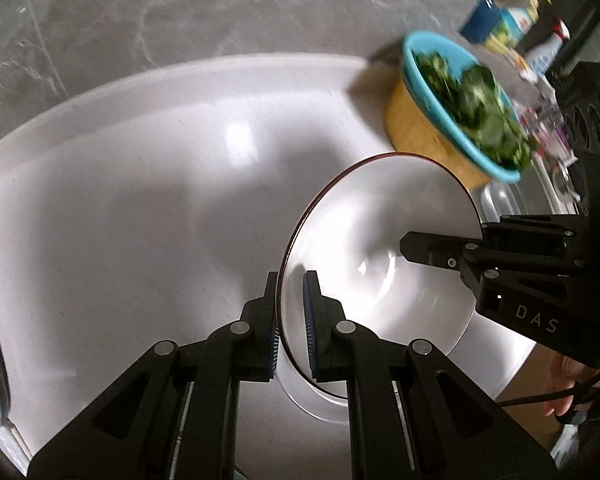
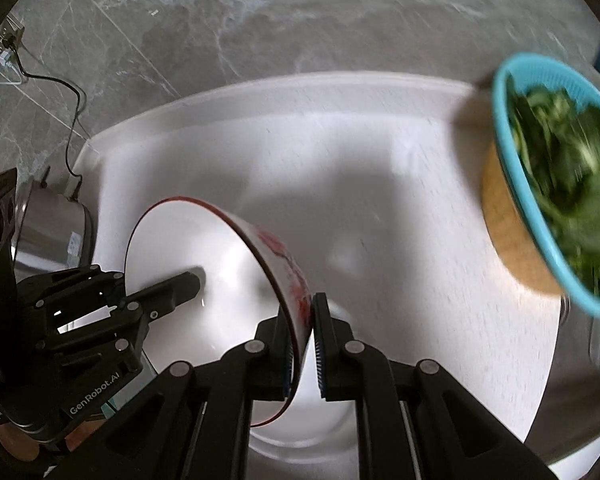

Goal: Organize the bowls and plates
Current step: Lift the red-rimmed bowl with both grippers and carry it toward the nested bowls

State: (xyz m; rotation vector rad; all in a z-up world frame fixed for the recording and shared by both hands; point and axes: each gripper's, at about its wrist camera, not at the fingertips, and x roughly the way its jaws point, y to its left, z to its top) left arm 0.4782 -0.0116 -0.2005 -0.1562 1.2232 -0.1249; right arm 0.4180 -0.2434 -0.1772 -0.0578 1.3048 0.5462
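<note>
A white bowl (image 1: 380, 232) with a dark red rim hangs tilted above the white counter (image 1: 120, 200), held from both sides. My left gripper (image 1: 292, 320) is shut on its near rim, one pad inside and one outside. My right gripper (image 1: 414, 246) reaches in from the right, with one finger inside the bowl and the other hidden behind the wall. In the right wrist view, my right gripper (image 2: 303, 348) is shut on the bowl (image 2: 204, 248) where red markings show on its outside. My left gripper (image 2: 186, 286) clamps the opposite rim.
A blue colander of green leaves (image 1: 460, 104) sits on a yellow-brown bowl at the counter's right, also blurred in the right wrist view (image 2: 560, 184). A steel pot (image 2: 52, 224) stands at the left edge. Bottles (image 1: 500, 20) stand behind the colander. A grey marbled surface (image 2: 260, 20) lies beyond the counter.
</note>
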